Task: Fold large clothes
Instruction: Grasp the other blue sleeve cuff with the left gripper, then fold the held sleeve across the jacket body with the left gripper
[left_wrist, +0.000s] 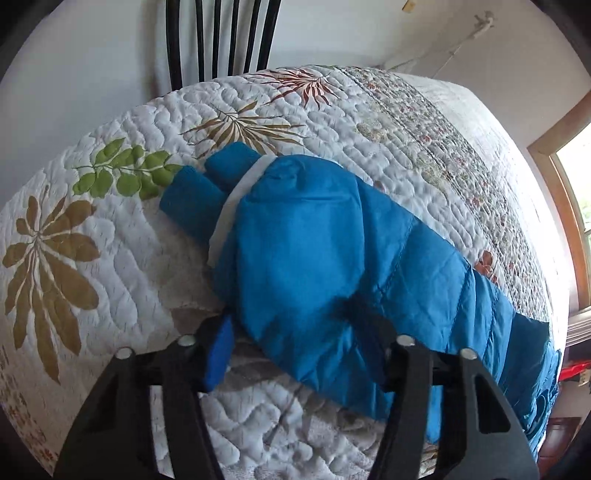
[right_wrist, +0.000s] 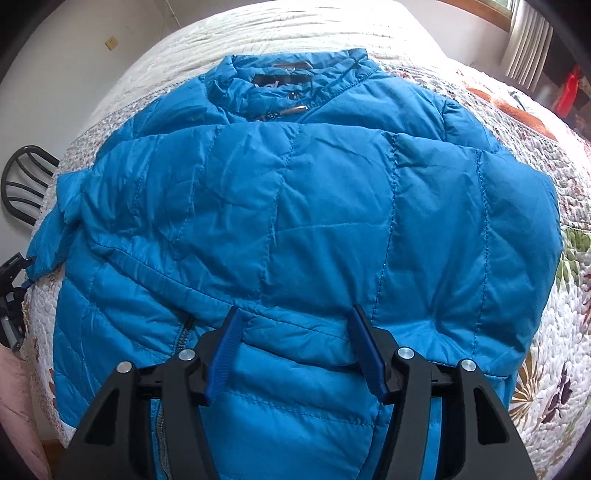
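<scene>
A bright blue quilted puffer jacket lies flat on a white quilted bedspread printed with leaves, its collar toward twelve o'clock in the right wrist view and both sleeves folded across the chest.

The right gripper points steeply down over the lower front panel, at six o'clock of the folded sleeves. Its jaws stand open, the blue pads resting against the fabric with a band of shell between them, not pinched.

In the left wrist view, the left gripper straddles a sleeve edge. One blue pad shows clear of the cloth at seven o'clock; the other finger is buried under the fabric, so whether the jaws grip cannot be told. The cuffs lie at eleven o'clock.

Handling, as judged: the jacket looks light, soft and puffy, with a smooth shell likely to slide between the pads and spring back after folding. Stitched seams, the hem and the zipper placket probably offer the firmest purchase; a pinch should take both layers.
</scene>
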